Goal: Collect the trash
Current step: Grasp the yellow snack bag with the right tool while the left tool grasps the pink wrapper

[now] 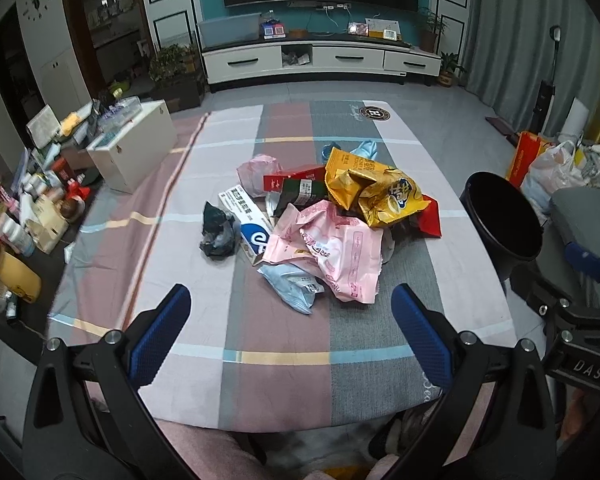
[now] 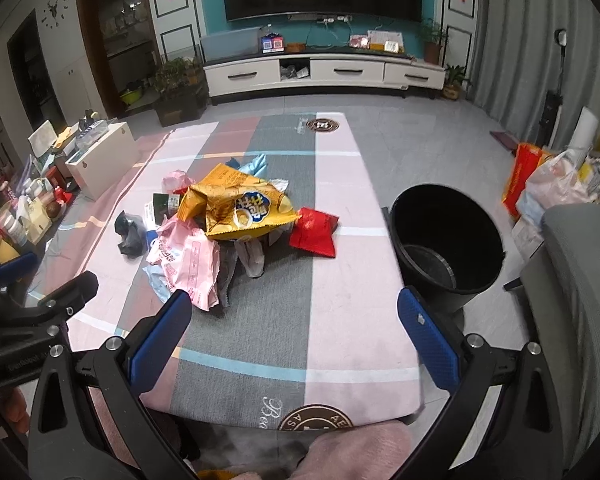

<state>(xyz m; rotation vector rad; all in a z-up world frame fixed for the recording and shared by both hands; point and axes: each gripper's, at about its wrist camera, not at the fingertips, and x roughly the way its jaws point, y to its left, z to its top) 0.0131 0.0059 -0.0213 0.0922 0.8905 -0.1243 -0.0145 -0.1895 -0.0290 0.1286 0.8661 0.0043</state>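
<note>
A heap of wrappers lies mid-table on the checked cloth (image 1: 204, 280): a yellow chip bag (image 1: 384, 196) (image 2: 240, 204), a pink packet (image 1: 340, 256) (image 2: 196, 264), a pale blue packet (image 1: 292, 284), a white-and-blue box (image 1: 246, 224), a crumpled black bag (image 1: 218, 230) (image 2: 130, 234) and a red packet (image 2: 316, 232). A black bin (image 1: 504, 220) (image 2: 446, 240) stands on the floor off the table's right edge. My left gripper (image 1: 290, 324) hovers open over the near part of the table, short of the heap. My right gripper (image 2: 294, 328) is open too, with nothing between its fingers.
Boxes, bottles and a white case (image 1: 128, 152) crowd the floor at the left. Full plastic bags (image 2: 556, 184) and a grey chair (image 2: 580, 280) sit at the right. A TV cabinet (image 1: 320, 60) lines the far wall. A pink-clad lap is under the near table edge.
</note>
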